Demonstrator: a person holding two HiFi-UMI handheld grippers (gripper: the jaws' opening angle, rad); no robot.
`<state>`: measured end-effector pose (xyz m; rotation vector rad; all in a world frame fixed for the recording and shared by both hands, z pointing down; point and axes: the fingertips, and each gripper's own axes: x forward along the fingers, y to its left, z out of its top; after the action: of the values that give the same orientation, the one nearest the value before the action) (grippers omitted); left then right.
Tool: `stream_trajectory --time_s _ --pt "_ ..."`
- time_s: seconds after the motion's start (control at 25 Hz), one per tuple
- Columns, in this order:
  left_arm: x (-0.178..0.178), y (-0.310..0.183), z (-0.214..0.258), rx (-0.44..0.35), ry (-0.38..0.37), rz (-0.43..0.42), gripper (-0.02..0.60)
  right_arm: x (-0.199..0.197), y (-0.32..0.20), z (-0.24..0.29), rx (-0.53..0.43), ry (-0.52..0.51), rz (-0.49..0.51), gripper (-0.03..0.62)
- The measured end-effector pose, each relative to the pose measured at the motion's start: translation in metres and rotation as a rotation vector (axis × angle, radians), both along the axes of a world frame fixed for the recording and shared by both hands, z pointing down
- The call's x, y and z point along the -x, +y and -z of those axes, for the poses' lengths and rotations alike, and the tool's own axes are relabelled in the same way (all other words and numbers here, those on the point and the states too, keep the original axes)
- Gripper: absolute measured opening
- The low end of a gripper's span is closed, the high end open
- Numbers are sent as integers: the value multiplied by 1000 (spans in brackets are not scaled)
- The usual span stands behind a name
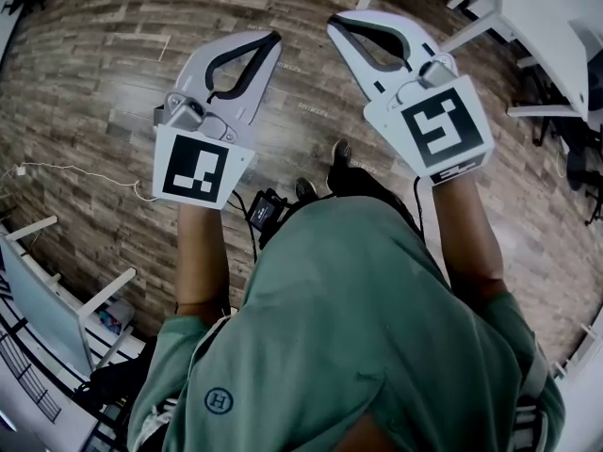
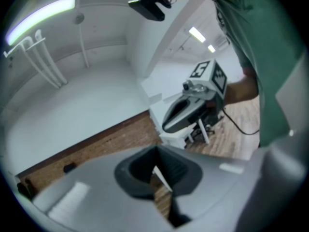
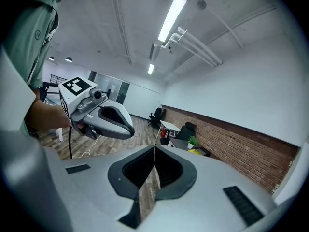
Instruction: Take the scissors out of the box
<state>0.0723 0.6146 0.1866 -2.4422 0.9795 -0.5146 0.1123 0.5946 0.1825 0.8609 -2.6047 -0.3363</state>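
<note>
Head view looks down on a green shirt [image 1: 377, 328], from which both forearms [image 1: 203, 252] reach forward. Just past the shirt's front edge lie a black device with a cable [image 1: 267, 210] and a dark shoe [image 1: 340, 153]. Farther out from the shirt, the left gripper [image 1: 274, 36] and the right gripper [image 1: 332, 22] are held side by side, near each other but apart. Both have their jaws pressed together at the tips with nothing between them, and each gripper view shows only floor through the gap behind the tips. The scissors and the box show in no view. Beyond the grippers, ahead of the shirt, the wooden floor [image 1: 113, 64] lies open, with a thin white cable [image 1: 75, 169] trailing across it to the shirt's left. White table legs [image 1: 104, 295] close in at the shirt's near left, and white tables [image 1: 546, 17] stand off to its far right. Far ahead of the shirt, the right gripper view shows a brick wall [image 3: 231, 134] with a white desk [image 3: 170, 126], dark chairs [image 3: 157, 115] and a small plant [image 3: 192, 141] at its foot, under a long ceiling light [image 3: 171, 16].
</note>
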Motion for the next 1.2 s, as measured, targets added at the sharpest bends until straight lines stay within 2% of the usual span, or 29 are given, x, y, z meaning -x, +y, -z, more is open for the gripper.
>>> stream_trajectory --time_s 0.72,1.04,1.2 --pt "-41 -127 2 6 -64 132 0 -33 -132 1 -6 -51 153 8" --pt "-54 -164 -5 37 -102 141 0 -47 -173 -2 7 -75 147 7" --pt "-41 -186 -12 45 -90 120 0 -34 -194 -9 13 -65 130 6"
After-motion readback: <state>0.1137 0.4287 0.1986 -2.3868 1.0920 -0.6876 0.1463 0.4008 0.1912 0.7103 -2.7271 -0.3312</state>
